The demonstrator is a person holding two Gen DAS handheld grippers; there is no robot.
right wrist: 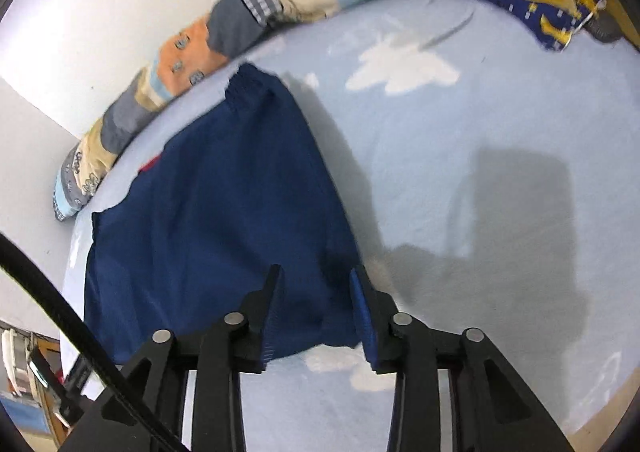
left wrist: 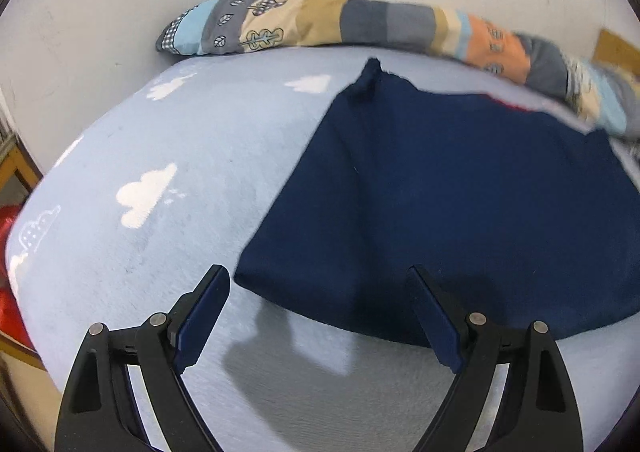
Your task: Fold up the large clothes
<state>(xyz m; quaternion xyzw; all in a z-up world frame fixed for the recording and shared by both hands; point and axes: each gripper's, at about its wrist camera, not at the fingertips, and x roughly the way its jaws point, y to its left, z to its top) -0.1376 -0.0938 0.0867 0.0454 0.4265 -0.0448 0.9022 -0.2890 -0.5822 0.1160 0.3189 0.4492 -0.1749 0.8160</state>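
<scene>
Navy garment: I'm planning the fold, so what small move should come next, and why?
Probably close the right claw on the navy garment: its near corner lies between the parted fingers, while the left claw hangs wide open beside the other corner.

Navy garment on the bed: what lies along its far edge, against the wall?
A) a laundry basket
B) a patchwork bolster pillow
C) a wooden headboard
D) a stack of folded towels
B: a long patchwork bolster pillow in grey, tan, blue and orange panels runs along the white wall just beyond the navy garment, on the cloud-print bedsheet.
</scene>
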